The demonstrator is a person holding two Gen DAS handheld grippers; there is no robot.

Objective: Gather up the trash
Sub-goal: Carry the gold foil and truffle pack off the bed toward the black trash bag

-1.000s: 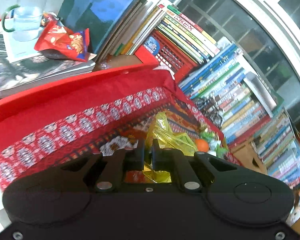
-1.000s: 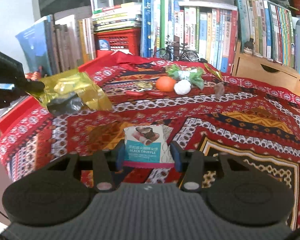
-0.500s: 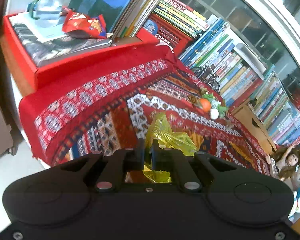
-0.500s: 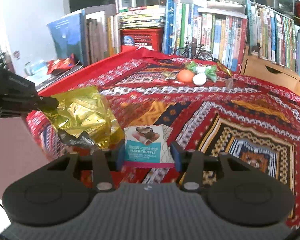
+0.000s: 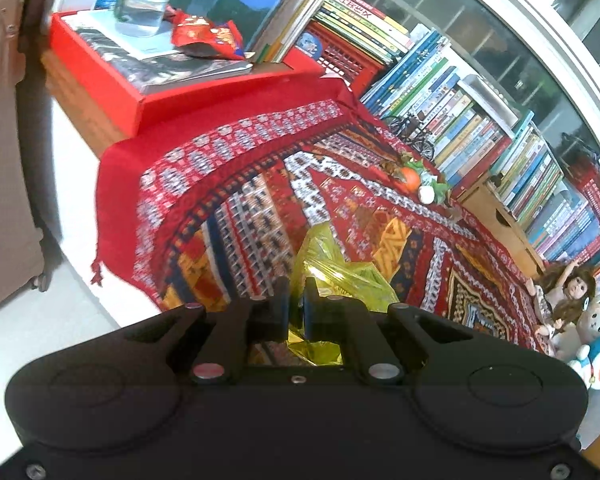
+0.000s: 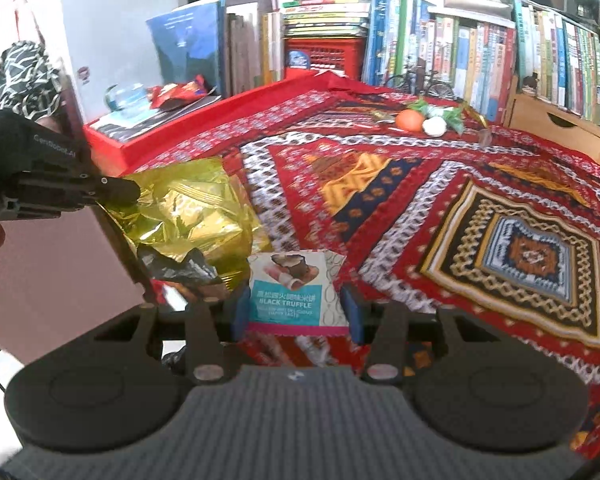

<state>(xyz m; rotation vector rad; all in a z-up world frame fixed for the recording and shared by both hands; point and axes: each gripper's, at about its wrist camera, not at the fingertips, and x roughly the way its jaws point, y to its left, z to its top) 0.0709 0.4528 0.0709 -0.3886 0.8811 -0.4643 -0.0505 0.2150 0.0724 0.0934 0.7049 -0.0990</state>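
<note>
My left gripper (image 5: 296, 304) is shut on a crumpled gold foil wrapper (image 5: 336, 276), held in the air near the table's left front corner. The right wrist view shows that same left gripper (image 6: 134, 192) from the side, with the gold foil wrapper (image 6: 192, 216) bulging out past its tips. My right gripper (image 6: 296, 312) is shut on a white and teal snack packet (image 6: 296, 292) marked "BLACK TRUFFLE", held upright above the patterned red cloth (image 6: 420, 208). A red snack bag (image 5: 208, 38) lies on magazines at the far left.
An orange, a white ball and green leaves (image 6: 424, 120) sit at the back of the table by a toy bicycle (image 6: 420, 80). Books (image 6: 460, 52) and a red crate (image 6: 324, 56) line the back. A suitcase (image 5: 0, 140) stands on the floor left; dolls (image 5: 572, 300) at right.
Both grippers have pulled back and up from the table toward its left front corner, still carrying the foil wrapper and the packet. More of the floor and the suitcase now shows.
</note>
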